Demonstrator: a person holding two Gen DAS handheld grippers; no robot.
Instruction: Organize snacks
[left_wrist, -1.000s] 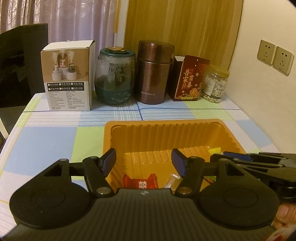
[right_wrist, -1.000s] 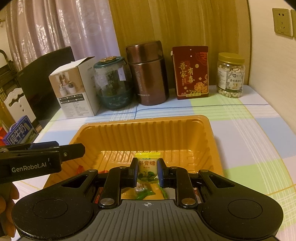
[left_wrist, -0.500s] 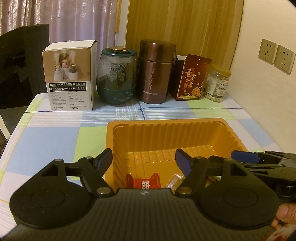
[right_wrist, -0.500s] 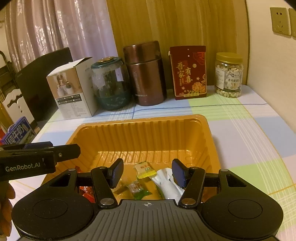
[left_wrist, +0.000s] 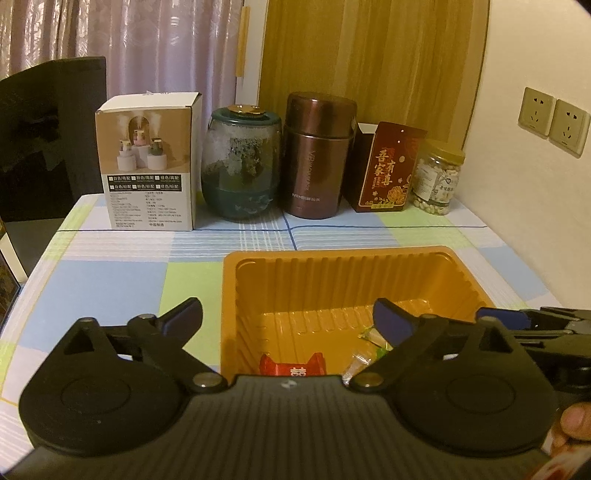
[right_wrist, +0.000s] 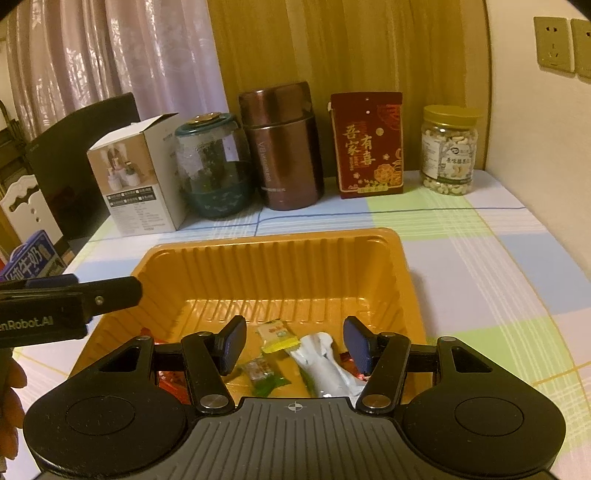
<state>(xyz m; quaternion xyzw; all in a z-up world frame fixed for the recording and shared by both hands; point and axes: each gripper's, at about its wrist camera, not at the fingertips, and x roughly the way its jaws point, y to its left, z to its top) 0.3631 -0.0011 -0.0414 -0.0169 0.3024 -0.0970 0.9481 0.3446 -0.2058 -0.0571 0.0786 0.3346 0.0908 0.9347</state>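
An orange plastic tray (left_wrist: 332, 254) sits on the checked tablecloth, close in front of both grippers. My left gripper (left_wrist: 286, 315) hovers over its near left corner; its jaws are opening wide and nothing is between them. Below it lie a red candy (left_wrist: 291, 365) and a clear-wrapped sweet (left_wrist: 356, 363). My right gripper (right_wrist: 295, 334) stands open above the tray (right_wrist: 266, 236), holding nothing. Under it rest a yellow-edged packet (right_wrist: 277, 334), a green-wrapped candy (right_wrist: 266, 376) and a white pouch (right_wrist: 325, 365). A finger of the left gripper (right_wrist: 110, 291) reaches in from the left.
Along the back stand a white carton (left_wrist: 147, 166), a teal glass jar (left_wrist: 240, 166), a brown canister (left_wrist: 317, 155), a red gift box (left_wrist: 391, 166) and a jar of nuts (left_wrist: 437, 181). A wall with sockets (left_wrist: 554, 118) borders the right. A dark chair (left_wrist: 51, 136) is at left.
My right gripper was shut on a green and yellow packet; it opened and the packet now lies in the tray. My left gripper's jaws spread much wider. Neither hand shifted.
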